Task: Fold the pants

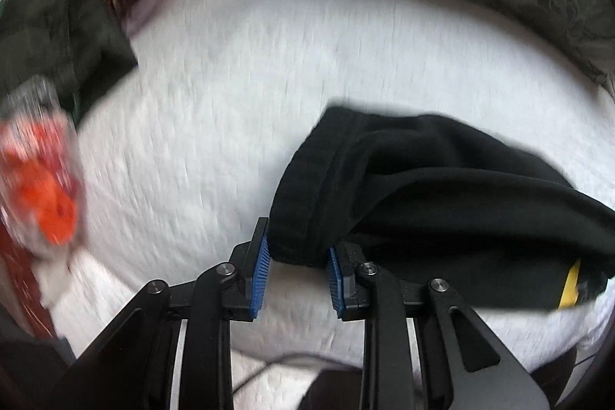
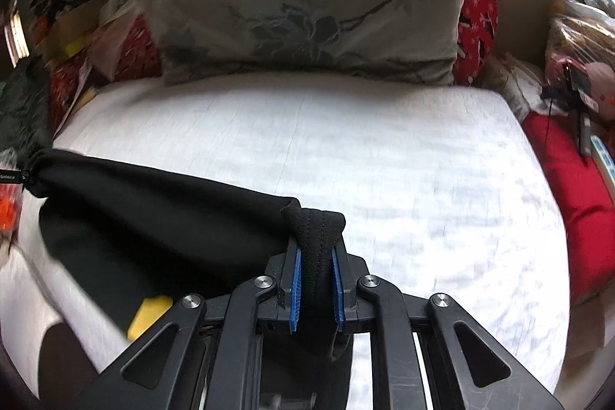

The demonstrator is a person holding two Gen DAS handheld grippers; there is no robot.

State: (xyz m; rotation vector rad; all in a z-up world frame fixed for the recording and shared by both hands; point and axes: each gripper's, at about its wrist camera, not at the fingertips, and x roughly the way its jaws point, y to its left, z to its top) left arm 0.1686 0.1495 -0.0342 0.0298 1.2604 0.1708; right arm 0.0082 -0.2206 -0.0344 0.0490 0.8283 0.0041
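The black pants [image 1: 442, 191] hang stretched above a white bed sheet [image 1: 238, 110]. In the left wrist view the ribbed waistband edge sits between the blue pads of my left gripper [image 1: 296, 268], whose jaws stand apart around the cloth, touching it at both sides. In the right wrist view my right gripper [image 2: 316, 289] is shut on a bunched ribbed end of the pants [image 2: 153, 229], which run off to the left. A yellow tag [image 2: 148, 314] shows on the cloth.
A grey flowered pillow [image 2: 307, 14] and red patterned cushions [image 2: 476, 18] lie at the head of the bed. Clutter and an orange-and-white object [image 1: 42, 179] sit at the left. A red cushion [image 2: 576, 191] and bags lie at the right.
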